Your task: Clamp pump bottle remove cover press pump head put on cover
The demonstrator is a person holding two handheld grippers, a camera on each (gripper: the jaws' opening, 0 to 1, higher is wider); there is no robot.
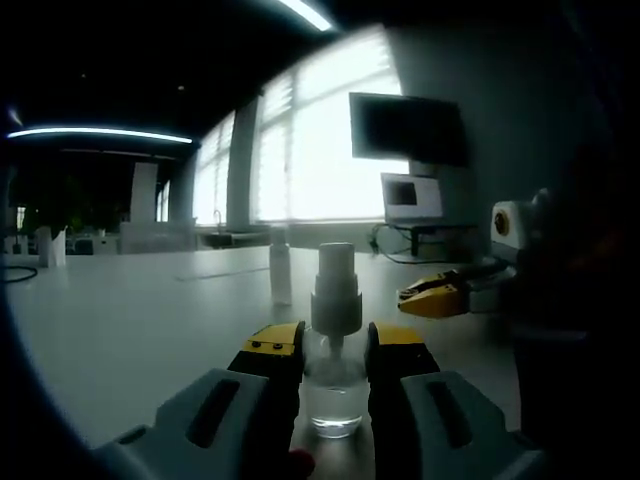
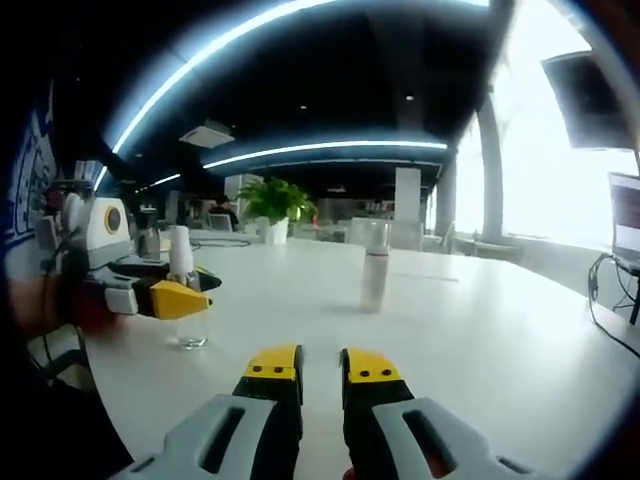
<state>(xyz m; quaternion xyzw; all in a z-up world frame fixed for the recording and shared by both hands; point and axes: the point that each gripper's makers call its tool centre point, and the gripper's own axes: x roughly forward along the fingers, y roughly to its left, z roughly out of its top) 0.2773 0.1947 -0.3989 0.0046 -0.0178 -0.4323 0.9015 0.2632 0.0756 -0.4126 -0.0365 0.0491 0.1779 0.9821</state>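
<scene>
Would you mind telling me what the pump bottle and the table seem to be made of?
Pump bottle: body looks like clear plastic or glass, see-through; the pump head looks like opaque white plastic. Table: smooth white top, perhaps laminate, faintly reflecting the window light.

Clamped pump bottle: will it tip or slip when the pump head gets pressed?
Probably steady: the left gripper clamps the pump bottle at its body. Clear smooth wall may slip. The loose cover, tall and narrow, looks tippy if nudged.
</scene>
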